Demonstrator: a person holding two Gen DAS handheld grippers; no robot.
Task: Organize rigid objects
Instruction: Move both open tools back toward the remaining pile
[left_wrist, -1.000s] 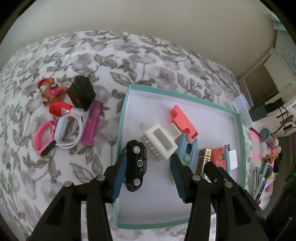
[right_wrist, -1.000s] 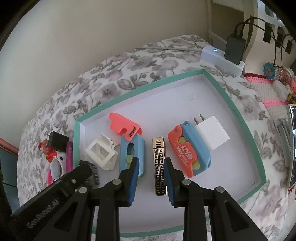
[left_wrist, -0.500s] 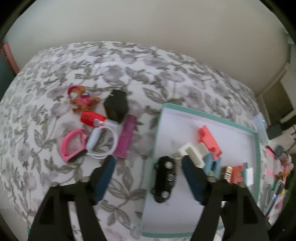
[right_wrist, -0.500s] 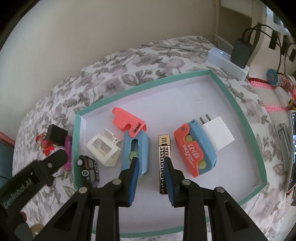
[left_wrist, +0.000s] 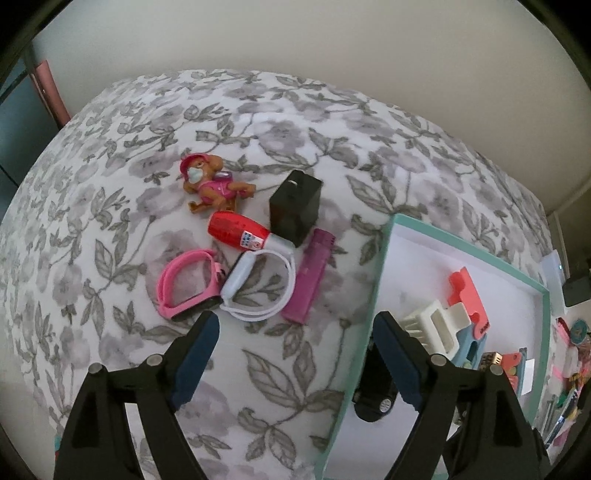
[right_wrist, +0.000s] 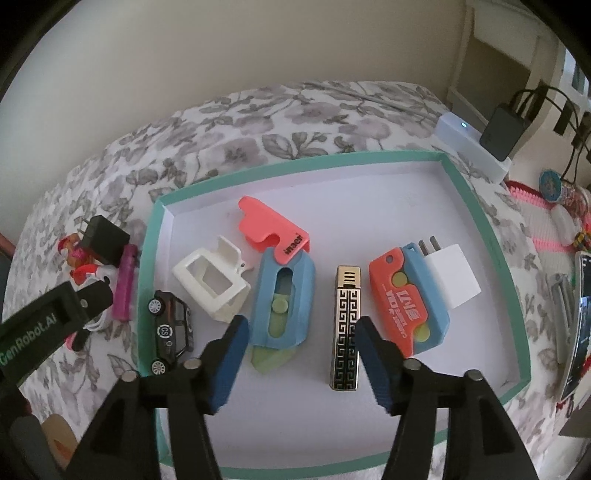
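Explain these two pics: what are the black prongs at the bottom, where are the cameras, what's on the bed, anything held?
No robot arm: a person holds a two-finger gripper in each hand, each with a fisheye camera looking along its fingers. One picture is from the left gripper, one from the right gripper. Both have just been opening and hold nothing. On the floral bedspread sits a teal-rimmed tray holding a black toy car, a gold patterned lighter, a white plug and plastic pieces. Still outside the tray: a pup figure, a black charger, a pink band and a purple lighter.
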